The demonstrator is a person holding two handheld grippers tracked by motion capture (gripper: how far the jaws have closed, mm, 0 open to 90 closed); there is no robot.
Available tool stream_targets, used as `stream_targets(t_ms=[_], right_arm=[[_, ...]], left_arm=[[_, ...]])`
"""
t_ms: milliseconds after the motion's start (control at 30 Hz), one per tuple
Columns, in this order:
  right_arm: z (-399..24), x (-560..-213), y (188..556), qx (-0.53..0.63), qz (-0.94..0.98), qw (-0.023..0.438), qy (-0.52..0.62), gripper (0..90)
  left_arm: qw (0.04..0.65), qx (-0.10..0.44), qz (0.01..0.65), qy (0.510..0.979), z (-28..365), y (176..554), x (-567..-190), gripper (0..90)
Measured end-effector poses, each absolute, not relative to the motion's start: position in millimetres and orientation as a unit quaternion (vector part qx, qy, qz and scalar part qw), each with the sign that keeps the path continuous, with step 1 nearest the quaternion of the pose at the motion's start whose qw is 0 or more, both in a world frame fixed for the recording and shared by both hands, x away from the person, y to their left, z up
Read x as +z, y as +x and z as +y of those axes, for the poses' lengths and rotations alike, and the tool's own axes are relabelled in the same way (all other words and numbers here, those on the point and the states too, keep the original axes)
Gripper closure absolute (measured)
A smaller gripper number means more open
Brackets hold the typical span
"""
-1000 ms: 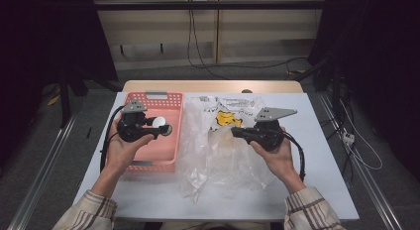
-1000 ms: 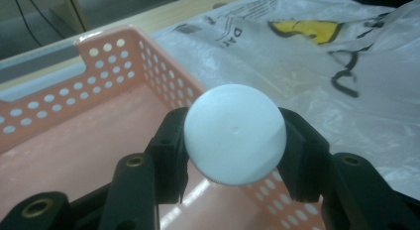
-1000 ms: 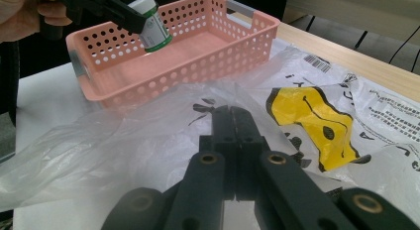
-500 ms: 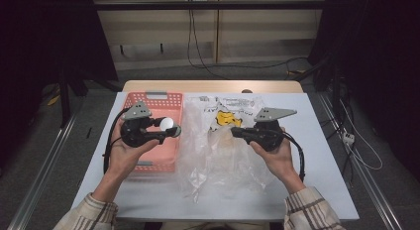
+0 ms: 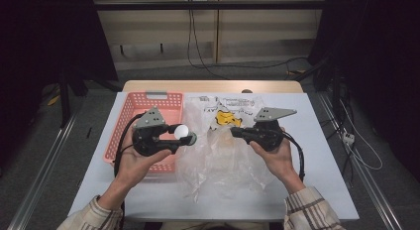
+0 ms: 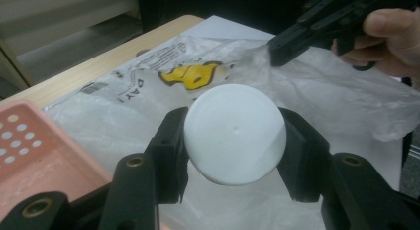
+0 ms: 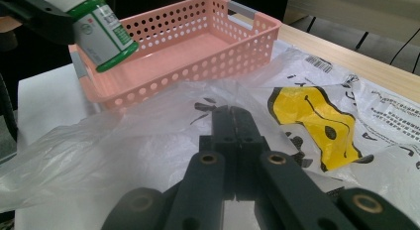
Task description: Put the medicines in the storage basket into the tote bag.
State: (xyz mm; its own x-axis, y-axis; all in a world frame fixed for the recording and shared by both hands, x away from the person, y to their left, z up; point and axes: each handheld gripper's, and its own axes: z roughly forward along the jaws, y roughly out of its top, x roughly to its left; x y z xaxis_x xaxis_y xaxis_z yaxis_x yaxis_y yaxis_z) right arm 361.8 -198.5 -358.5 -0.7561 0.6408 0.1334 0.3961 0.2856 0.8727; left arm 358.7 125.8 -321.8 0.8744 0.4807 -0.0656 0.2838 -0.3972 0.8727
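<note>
My left gripper (image 5: 182, 135) is shut on a small white bottle (image 5: 182, 131) with a green label, held over the right rim of the pink basket (image 5: 148, 103). In the left gripper view the bottle's round white end (image 6: 233, 133) sits between the two black jaws. The bottle (image 7: 101, 27) also appears at the top left of the right gripper view. My right gripper (image 5: 236, 132) is shut and pinches a raised edge of the clear plastic bag (image 5: 218, 160) with yellow print. The bag (image 7: 99, 141) lies spread on the table beside the basket (image 7: 198, 36).
The white table top (image 5: 317, 160) has bare room to the right and in front of the bag. Its wooden far edge (image 5: 213, 86) lies behind. Cables trail from both grippers, and metal rails run along the floor on both sides.
My left gripper has carried the bottle to the right, from above the basket's middle to its right rim, and slightly up. The right gripper has stayed in place on the bag.
</note>
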Motion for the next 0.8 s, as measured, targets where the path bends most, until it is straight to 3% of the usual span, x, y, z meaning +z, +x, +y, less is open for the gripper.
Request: stream_targets(t_ms=[800], right_arm=[[-194,-359,363,0.501,0.792,0.120,0.326,90.0]], left_arm=[[0.501,0.062,0.186,0.843,81,326,-328,51.0]])
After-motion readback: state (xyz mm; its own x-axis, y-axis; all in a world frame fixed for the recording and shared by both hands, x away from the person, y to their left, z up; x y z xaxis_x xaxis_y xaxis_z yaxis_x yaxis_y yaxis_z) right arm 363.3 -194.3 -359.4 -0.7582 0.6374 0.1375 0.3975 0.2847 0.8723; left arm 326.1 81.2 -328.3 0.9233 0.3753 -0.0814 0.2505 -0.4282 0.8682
